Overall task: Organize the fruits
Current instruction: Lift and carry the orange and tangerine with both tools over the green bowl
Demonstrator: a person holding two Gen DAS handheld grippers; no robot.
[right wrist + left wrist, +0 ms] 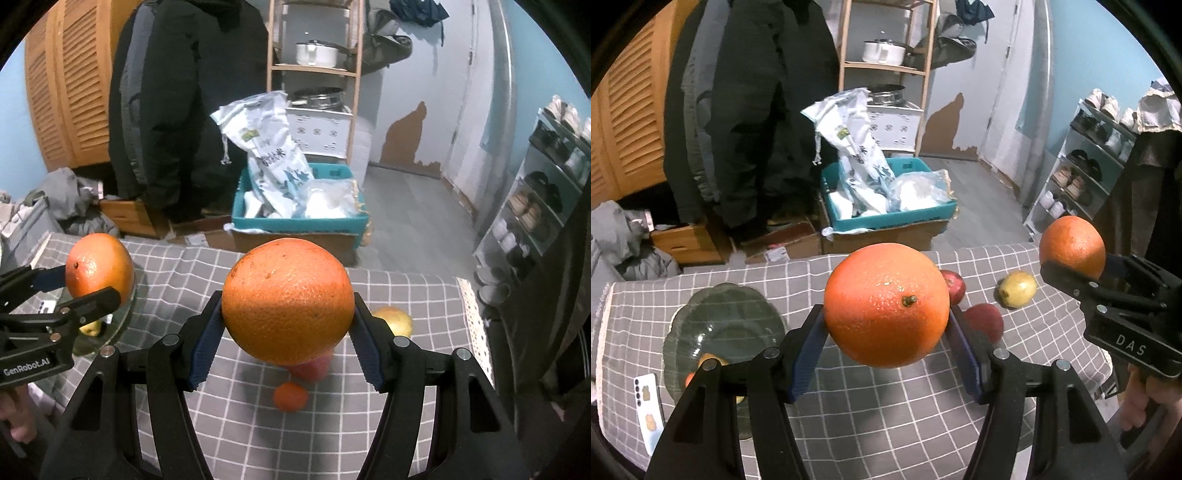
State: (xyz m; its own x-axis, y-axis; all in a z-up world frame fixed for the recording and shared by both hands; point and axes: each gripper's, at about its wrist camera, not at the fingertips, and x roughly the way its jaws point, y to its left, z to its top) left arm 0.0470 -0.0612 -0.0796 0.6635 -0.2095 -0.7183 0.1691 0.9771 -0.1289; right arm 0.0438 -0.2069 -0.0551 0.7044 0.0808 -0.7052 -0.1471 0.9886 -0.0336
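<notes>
My left gripper [886, 314] is shut on a large orange [882, 291], held in the air above the grey checked tablecloth [886, 406]. My right gripper [288, 301] is shut on a second large orange [284, 280], also lifted off the table. Each gripper shows in the other's view: the right gripper [1078, 264] at the right, the left gripper [85, 286] at the left. A green glass plate [738, 317] lies at the left with small fruit [709, 360] on it. On the cloth lie two red apples [986, 321], a yellow fruit [1017, 288] and a small tangerine [290, 396].
A white phone [648, 410] lies near the table's left front edge. Beyond the table stand a teal crate [886, 218] of plastic bags on cardboard boxes, a wooden shelf [886, 66], hanging dark coats [750, 110] and a shoe rack [1082, 166] at the right.
</notes>
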